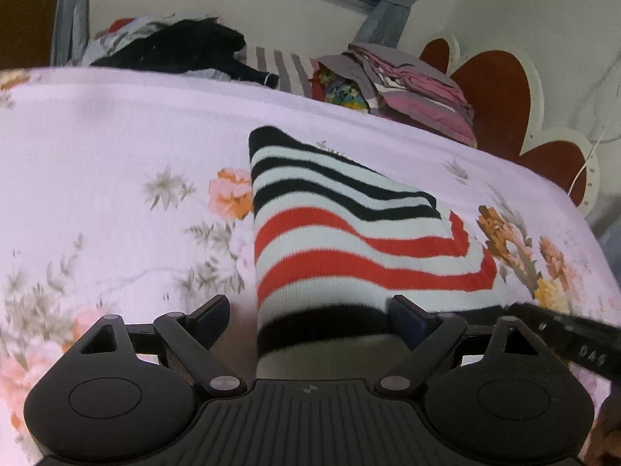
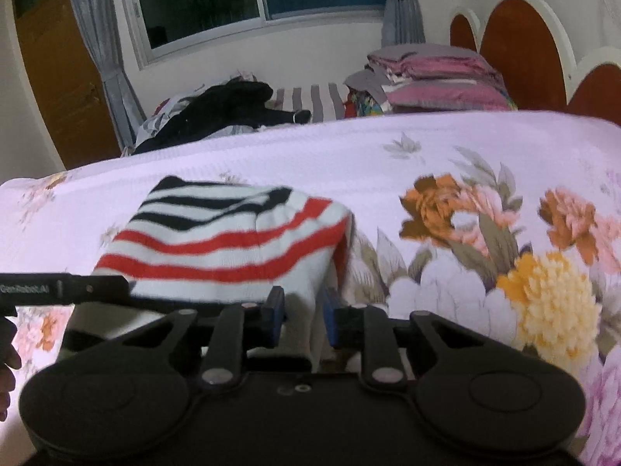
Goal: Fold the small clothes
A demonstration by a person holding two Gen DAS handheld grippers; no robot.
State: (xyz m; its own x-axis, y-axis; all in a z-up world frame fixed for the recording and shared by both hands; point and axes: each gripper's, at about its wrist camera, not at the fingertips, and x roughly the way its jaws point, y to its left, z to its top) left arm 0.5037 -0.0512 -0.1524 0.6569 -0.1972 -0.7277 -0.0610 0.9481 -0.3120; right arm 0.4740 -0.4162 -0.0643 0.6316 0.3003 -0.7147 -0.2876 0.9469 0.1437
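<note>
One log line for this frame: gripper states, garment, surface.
left gripper: open, straddling hem | right gripper: shut on striped knit garment | surface: floral bedsheet | fold: in progress

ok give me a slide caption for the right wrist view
Right gripper pinches the near edge of a folded red, black and white striped knit garment on a pink floral bedspread.

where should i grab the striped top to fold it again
Take the striped top by its near black-banded hem, coming from the near side. That edge lies closest to both grippers; the left gripper already straddles it, open, and the right gripper is closing on its corner.
</note>
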